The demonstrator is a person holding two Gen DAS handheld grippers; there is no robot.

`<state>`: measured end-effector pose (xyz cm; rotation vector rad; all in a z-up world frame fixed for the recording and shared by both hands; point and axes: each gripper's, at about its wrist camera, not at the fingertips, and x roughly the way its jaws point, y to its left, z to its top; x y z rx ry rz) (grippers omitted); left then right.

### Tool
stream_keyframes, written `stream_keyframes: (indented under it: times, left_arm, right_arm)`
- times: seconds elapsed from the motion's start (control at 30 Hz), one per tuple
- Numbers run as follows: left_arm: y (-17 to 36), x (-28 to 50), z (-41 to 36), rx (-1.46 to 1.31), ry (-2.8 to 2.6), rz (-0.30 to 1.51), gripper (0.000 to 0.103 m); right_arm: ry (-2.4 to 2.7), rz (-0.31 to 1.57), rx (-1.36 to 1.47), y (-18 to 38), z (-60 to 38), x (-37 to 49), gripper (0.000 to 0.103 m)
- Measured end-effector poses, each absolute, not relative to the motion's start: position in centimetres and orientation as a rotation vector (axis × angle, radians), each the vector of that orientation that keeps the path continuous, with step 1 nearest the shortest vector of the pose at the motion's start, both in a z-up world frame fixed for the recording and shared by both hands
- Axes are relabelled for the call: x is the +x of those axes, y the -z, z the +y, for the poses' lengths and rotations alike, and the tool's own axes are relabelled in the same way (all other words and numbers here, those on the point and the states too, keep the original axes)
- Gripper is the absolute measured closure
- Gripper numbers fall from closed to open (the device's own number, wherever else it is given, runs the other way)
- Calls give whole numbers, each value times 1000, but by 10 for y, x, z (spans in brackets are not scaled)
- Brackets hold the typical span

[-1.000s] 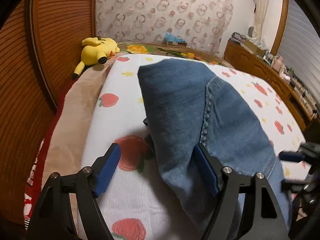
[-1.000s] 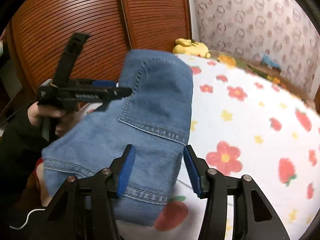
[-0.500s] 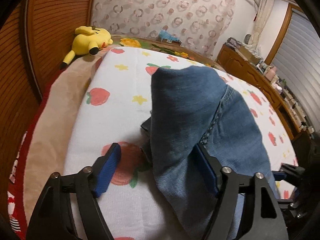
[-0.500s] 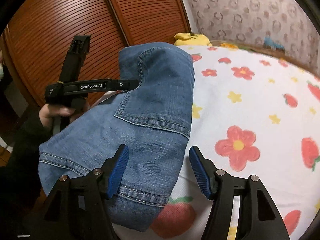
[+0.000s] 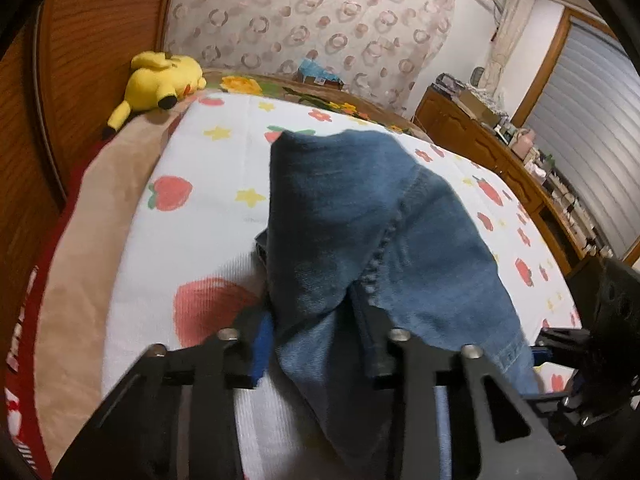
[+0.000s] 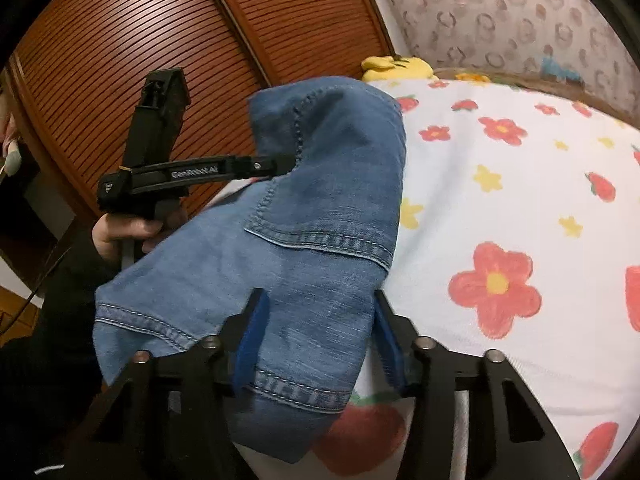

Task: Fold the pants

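Note:
The blue denim pants lie humped on the fruit-and-flower bed sheet, near its front edge. My left gripper is closing, and a bunched fold of denim is pinched between its pads. In the right wrist view the left gripper bites into the upper left side of the pants, carried by a person's hand. My right gripper is closing too. The hem end of the denim lies flat between its blue pads, which do not squeeze it.
A yellow plush toy lies at the head of the bed. A slatted wooden wardrobe runs along the left side, and a cluttered wooden dresser along the right. The white sheet stretches away right of the pants.
The left jaws went from wide apart to pinched on the denim fold. The right jaws narrowed around the hem end. Both views tipped a little; the pants stayed in place.

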<state>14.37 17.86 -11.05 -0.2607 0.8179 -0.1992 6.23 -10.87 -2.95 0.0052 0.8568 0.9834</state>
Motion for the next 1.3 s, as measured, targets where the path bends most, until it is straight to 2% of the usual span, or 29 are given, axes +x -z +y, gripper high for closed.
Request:
stream_keyframes:
  times: [0.07, 0.2, 0.73, 1.0, 1.13, 1.3]
  left_arm:
    - [104, 139, 178, -252, 202, 804, 83]
    - [88, 131, 185, -269, 201, 762, 85]
    - [7, 152, 267, -343, 129, 566, 87]
    - [-42, 204, 305, -272, 65, 532, 87]
    - [-28, 255, 305, -219, 60, 598, 87]
    - [31, 324, 282, -169, 99, 742, 87]
  right_arm:
    - [-982, 824, -18, 23, -108, 59, 74]
    - [-1003, 759, -40, 5, -106, 56, 79]
    - [-1161, 537, -227, -83, -6, 101, 82]
    - [-1208, 470, -168, -110, 37, 155, 82]
    - [-1163, 511, -134, -81, 41, 191, 82]
    - [-1035, 638, -134, -21, 33, 236, 80]
